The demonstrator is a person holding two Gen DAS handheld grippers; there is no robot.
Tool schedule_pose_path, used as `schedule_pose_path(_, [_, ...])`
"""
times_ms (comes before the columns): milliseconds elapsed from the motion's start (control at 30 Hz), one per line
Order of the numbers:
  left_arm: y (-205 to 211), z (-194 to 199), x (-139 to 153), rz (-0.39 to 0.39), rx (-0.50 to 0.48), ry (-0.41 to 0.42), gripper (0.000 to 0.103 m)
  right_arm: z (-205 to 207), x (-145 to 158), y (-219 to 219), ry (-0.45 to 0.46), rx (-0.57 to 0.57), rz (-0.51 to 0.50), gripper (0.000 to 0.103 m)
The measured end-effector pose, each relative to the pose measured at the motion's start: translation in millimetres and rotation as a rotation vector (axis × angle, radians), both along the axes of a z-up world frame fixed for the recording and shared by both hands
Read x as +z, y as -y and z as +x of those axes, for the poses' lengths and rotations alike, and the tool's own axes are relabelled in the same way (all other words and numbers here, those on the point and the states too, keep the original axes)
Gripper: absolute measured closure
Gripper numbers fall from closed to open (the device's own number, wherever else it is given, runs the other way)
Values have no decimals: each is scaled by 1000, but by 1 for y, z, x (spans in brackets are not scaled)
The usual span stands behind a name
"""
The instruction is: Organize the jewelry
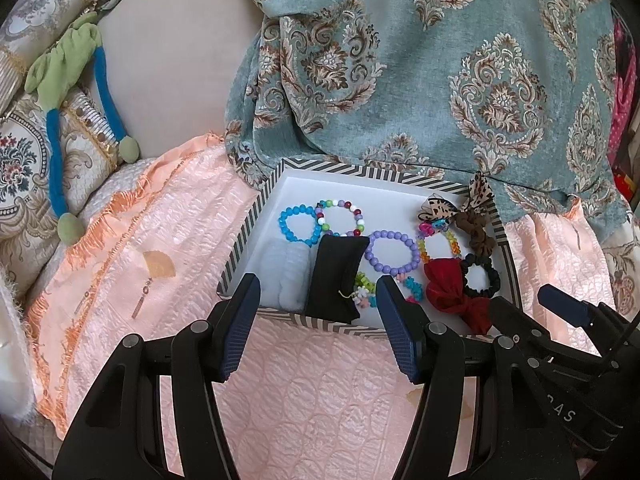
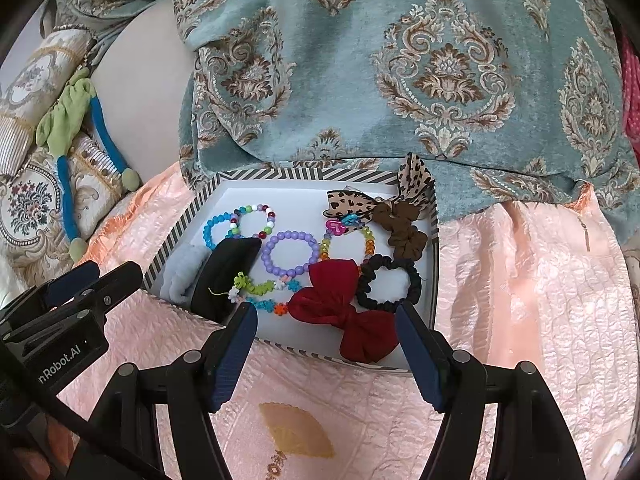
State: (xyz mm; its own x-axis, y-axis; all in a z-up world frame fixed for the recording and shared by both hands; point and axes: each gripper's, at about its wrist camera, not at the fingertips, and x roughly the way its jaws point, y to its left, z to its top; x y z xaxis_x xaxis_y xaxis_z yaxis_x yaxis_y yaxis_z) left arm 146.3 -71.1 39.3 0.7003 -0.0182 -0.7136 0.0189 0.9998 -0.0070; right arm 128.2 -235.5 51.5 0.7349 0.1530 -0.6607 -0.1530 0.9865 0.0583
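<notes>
A shallow white tray with a striped rim lies on a pink quilt. In it are a blue bead bracelet, a multicolour bead bracelet, a purple bead bracelet, a black pillow, a red bow, a black scrunchie, a brown scrunchie and a leopard bow. My left gripper is open and empty at the tray's near edge, before the pillow. My right gripper is open and empty, before the red bow.
A teal patterned blanket hangs over the tray's far side. Ornate cushions and a green and blue plush toy lie at the left. The pink quilt spreads around the tray.
</notes>
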Motion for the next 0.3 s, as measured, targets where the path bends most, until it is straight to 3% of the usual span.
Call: schedule_pose_path(300, [2,-2,-1,11,-12,15,43,-1,-3,6,0,-2,0,34])
